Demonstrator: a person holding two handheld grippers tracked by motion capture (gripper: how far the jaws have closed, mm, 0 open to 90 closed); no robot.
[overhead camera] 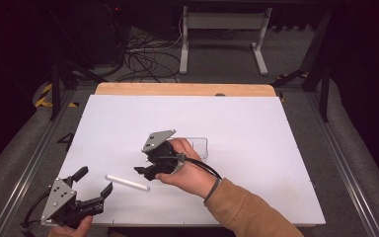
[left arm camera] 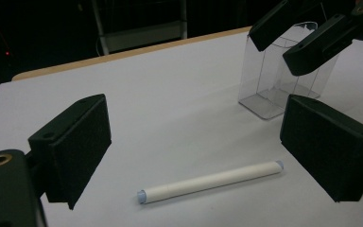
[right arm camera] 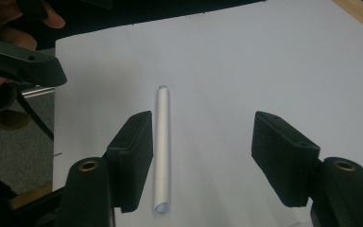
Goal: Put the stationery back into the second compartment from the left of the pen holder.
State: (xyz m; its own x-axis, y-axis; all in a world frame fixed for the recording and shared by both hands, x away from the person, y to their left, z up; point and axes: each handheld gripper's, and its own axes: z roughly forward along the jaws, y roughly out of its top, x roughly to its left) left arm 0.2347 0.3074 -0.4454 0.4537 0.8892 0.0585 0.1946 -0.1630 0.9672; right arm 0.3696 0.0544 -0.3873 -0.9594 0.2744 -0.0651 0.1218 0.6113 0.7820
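Note:
A white pen (overhead camera: 127,182) lies flat on the white table board (overhead camera: 256,128), near its front left. My right gripper (overhead camera: 143,172), held in a hand, points left and down toward the pen's right end. In the right gripper view its jaws (right arm camera: 203,151) stand open on either side of the pen (right arm camera: 162,146), which lies close beside the left jaw with no pad pressing on it. My left gripper (overhead camera: 94,181) sits at the front left corner, open and empty, with the pen (left arm camera: 210,182) lying crosswise ahead of its jaws (left arm camera: 201,146).
A clear plastic container (overhead camera: 200,146) stands upright just behind the right hand; it is also in the left gripper view (left arm camera: 283,80). A wooden strip (overhead camera: 185,89) runs along the table's far edge. Table legs and cables lie on the floor beyond.

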